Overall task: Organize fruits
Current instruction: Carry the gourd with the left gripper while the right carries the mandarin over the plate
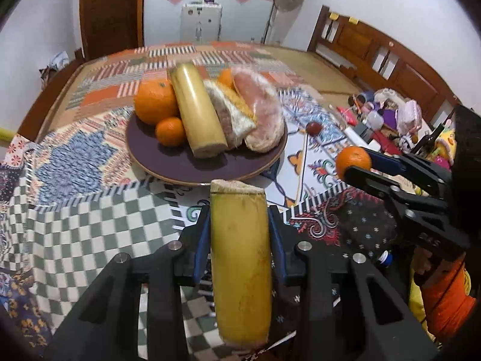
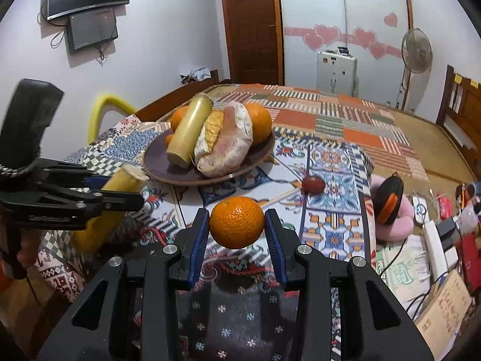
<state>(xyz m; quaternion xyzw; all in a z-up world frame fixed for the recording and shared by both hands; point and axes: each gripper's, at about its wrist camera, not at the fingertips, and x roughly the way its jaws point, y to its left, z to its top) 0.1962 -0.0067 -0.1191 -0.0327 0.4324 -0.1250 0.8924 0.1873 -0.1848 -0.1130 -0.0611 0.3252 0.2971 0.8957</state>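
Note:
My left gripper (image 1: 239, 225) is shut on a yellow-green cut stalk piece (image 1: 240, 258) and holds it upright above the checked cloth, just in front of the dark purple plate (image 1: 210, 168). The plate holds a like stalk piece (image 1: 195, 105), a large orange (image 1: 153, 100), a small orange (image 1: 170, 131) and wrapped pinkish fruit pieces (image 1: 261, 111). My right gripper (image 2: 237, 221) is shut on a small orange (image 2: 237, 222), held above the cloth to the right of the plate (image 2: 168, 171). The left gripper with its stalk shows in the right wrist view (image 2: 120, 192).
A small dark red fruit (image 2: 313, 184) lies on the patterned cloth right of the plate. The bed's right side holds clutter: a pink pillow with orange headphones (image 2: 389, 198), bottles, boxes, cables. A wooden headboard (image 1: 390, 60) and a fan (image 2: 416, 51) stand behind.

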